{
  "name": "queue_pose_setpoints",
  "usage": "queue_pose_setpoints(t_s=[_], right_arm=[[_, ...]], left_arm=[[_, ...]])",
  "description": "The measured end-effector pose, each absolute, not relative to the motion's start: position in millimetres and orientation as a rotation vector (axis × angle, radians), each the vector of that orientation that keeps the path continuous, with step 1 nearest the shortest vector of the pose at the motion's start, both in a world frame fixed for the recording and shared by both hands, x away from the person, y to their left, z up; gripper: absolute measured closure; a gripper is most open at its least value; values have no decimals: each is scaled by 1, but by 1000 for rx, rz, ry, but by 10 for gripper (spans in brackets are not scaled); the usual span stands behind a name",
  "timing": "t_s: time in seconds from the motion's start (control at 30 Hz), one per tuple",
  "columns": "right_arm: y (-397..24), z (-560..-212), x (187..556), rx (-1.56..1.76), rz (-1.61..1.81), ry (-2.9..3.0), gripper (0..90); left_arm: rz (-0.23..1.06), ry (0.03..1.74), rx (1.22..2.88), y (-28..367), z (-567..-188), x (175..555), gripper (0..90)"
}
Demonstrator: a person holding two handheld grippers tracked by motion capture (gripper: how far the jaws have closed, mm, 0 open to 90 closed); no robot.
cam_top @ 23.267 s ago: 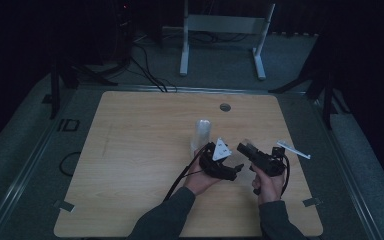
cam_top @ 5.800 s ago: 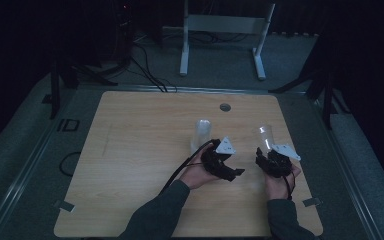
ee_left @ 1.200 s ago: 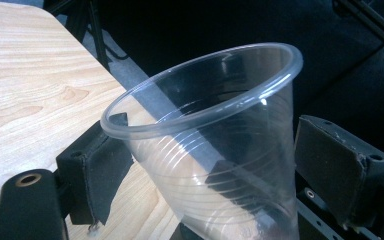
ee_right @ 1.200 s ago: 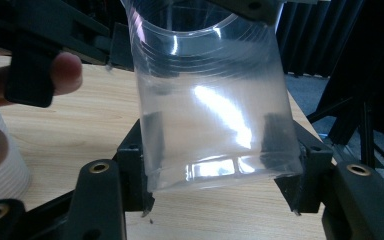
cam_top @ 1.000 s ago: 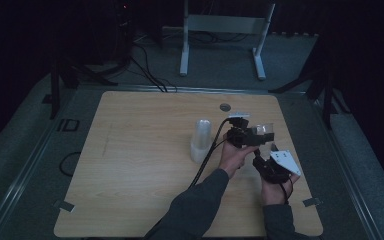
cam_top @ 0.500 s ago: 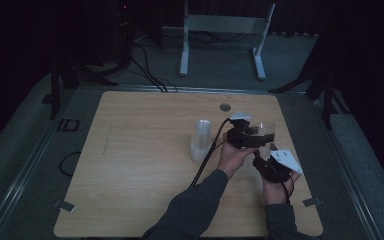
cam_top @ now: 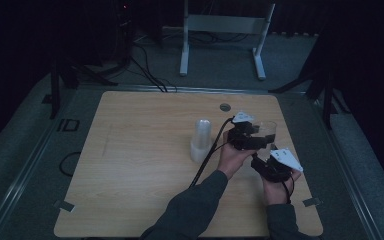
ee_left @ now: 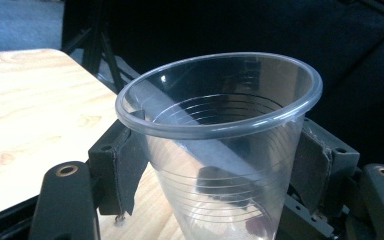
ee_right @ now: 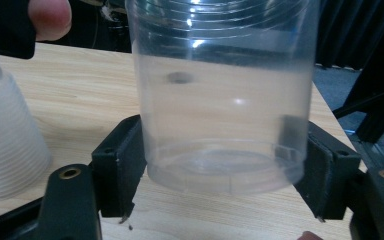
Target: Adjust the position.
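A clear plastic cup (cam_top: 268, 131) stands upright above the table's right side, mouth up. My left gripper (cam_top: 261, 138) reaches across to it, and its jaws have just been closing. In the left gripper view both pads (ee_left: 125, 170) press on the cup (ee_left: 220, 125) just below its rim, so my left gripper (ee_left: 220, 172) is shut on it. My right gripper (cam_top: 265, 152) sits just below, and its jaws have just been opening. In the right gripper view the cup's base (ee_right: 225, 165) stays between the jaws of my right gripper (ee_right: 225, 177), whose pads (ee_right: 122, 165) stand beside the wall.
A stack of upturned clear cups (cam_top: 201, 140) stands at mid-table, just left of my hands, seen also as ribbed cups (ee_right: 5, 140). A round hole (cam_top: 224, 107) lies near the table's far edge. A metal stand (cam_top: 225, 30) and cables are on the floor behind.
Since several seconds ago my left hand has crossed over to the cup that the right gripper held up. Over the last second both hands have barely shifted.
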State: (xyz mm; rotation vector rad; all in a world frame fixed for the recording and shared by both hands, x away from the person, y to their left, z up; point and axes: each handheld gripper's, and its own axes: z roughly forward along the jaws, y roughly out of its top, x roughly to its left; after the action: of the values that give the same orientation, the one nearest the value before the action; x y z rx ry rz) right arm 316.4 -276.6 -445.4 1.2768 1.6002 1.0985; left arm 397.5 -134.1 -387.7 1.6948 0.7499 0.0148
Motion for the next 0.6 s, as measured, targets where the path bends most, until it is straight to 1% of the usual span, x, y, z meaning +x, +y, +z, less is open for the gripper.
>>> queue_pose_setpoints(t_s=[0.23, 0.37, 0.47, 0.53, 0.6], right_arm=[[-276, -441, 314, 1235, 1116, 1599, 286], [-276, -441, 315, 1222, 1114, 1614, 326], [-275, -442, 315, 1221, 1112, 1623, 379], [-275, -443, 315, 1225, 1108, 1621, 405], [-275, -443, 314, 1228, 1101, 1611, 410]], left_arm=[[104, 732, 1748, -135, -387, 393, 293], [149, 715, 1775, -137, -389, 390, 291], [165, 701, 1788, -139, -389, 388, 288], [157, 703, 1786, -139, -389, 388, 283], [137, 711, 1774, -139, -390, 388, 278]])
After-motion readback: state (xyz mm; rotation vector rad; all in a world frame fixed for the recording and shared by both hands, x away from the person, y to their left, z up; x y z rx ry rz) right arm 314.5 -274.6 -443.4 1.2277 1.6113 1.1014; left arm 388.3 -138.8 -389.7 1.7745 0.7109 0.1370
